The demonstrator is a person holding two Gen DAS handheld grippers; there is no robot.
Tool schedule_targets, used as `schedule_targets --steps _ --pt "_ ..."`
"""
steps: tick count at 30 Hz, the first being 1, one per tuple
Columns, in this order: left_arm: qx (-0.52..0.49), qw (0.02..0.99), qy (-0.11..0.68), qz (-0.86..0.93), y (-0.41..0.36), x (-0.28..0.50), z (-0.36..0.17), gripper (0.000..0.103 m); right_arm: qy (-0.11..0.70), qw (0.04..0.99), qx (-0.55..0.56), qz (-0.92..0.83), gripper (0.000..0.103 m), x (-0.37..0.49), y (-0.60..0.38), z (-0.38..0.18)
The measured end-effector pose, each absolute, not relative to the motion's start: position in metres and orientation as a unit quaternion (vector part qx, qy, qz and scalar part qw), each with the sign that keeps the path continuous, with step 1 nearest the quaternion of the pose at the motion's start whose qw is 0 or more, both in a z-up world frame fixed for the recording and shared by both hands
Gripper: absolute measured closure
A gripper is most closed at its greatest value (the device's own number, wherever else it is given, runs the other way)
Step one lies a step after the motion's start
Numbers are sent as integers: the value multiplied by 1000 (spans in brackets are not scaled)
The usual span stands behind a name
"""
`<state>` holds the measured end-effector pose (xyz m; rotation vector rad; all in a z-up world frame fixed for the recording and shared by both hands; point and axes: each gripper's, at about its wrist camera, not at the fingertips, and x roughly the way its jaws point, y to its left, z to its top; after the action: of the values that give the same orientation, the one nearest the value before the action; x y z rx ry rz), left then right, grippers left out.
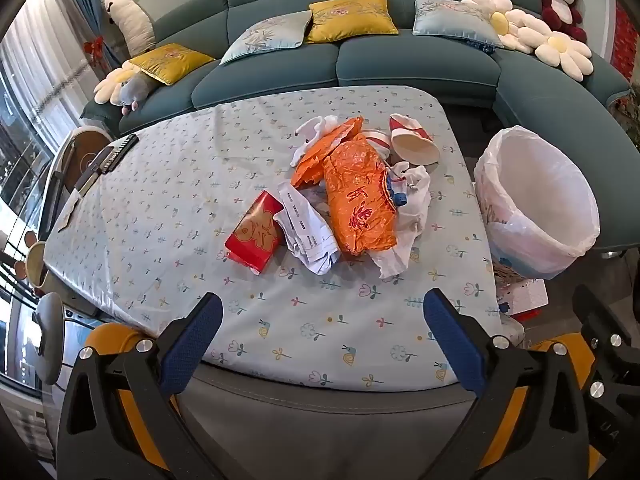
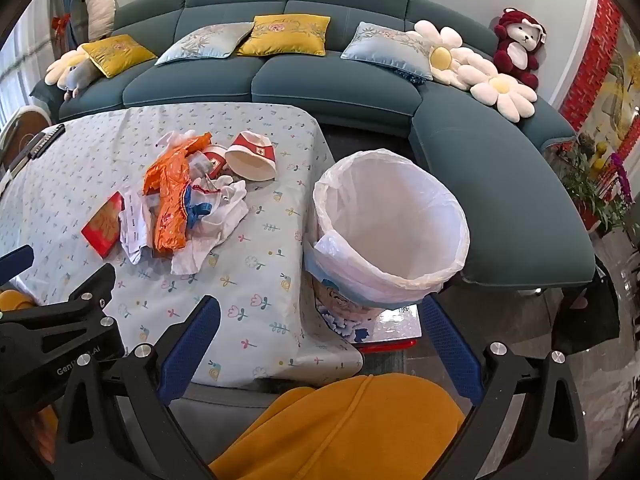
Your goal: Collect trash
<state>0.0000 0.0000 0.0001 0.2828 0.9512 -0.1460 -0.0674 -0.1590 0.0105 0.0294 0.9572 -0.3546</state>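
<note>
Both jaws stood wide with nothing between them: the left gripper [image 1: 322,336] hung over the table's [image 1: 168,216] near edge, the right gripper [image 2: 320,338] before the one lined bin [image 2: 390,232]. Ahead of the left jaws lay the trash heap: one red packet [image 1: 253,236], one orange wrapper [image 1: 358,196], crumpled papers [image 1: 306,236], two paper cups [image 1: 412,140].

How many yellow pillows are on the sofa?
2. One yellow pillow lies at the sofa's left end, the other yellow pillow leans mid-back. More may be hidden.
</note>
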Motion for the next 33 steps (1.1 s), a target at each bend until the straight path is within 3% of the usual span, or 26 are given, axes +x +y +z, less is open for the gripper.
schedule_targets --steps 33 --pt "138 878 453 -71 -3 -1 1 7 455 874 13 -171 7 -67 -159 10"
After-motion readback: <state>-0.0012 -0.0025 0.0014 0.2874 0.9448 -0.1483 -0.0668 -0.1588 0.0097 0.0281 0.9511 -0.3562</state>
